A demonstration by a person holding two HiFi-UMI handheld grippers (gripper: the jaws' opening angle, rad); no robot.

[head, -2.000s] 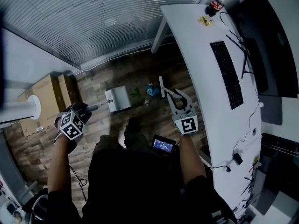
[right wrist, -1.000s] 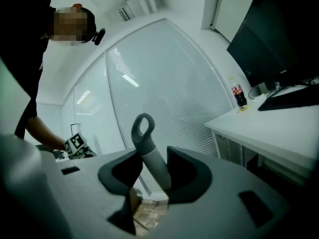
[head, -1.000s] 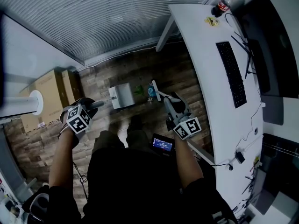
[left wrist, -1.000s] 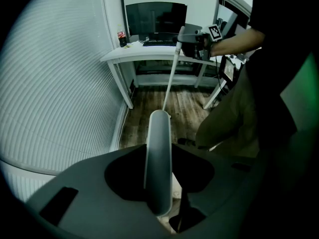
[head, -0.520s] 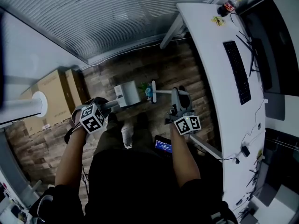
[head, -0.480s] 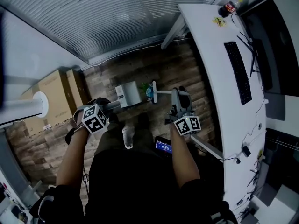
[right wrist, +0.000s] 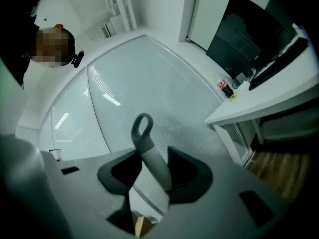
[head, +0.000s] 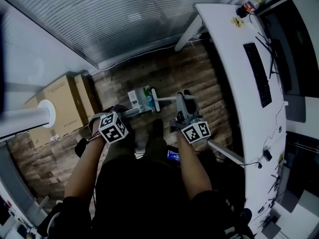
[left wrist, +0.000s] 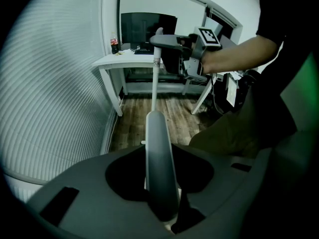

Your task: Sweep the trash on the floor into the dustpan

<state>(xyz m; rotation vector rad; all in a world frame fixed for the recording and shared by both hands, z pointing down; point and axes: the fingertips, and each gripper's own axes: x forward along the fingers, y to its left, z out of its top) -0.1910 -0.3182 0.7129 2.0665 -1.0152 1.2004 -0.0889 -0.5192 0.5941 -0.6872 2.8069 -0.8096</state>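
In the head view a white dustpan [head: 135, 99] lies on the wood floor. Its grey handle [left wrist: 159, 168] runs back between the jaws of my left gripper [head: 124, 116], which is shut on it [left wrist: 160, 188]. Green and blue trash [head: 146, 100] sits at the dustpan's mouth, with the white broom head [head: 155, 100] pressed against it from the right. The broom's pole [left wrist: 155, 81] leads up to my right gripper [head: 183, 109]. That gripper [right wrist: 152, 171] is shut on the broom's grey looped handle [right wrist: 146, 146] and points level.
A white desk [head: 234, 59] with a keyboard [head: 258, 73] and a bottle [head: 247, 6] runs along the right, its slanted leg [head: 188, 33] near the wall. Cardboard boxes [head: 65, 103] stand at the left. A glass wall with blinds lies ahead. The person's legs are below the grippers.
The right gripper swung the broom head leftward across the floor, pushing the green and blue trash up to the dustpan's mouth. The left gripper kept the dustpan in place.
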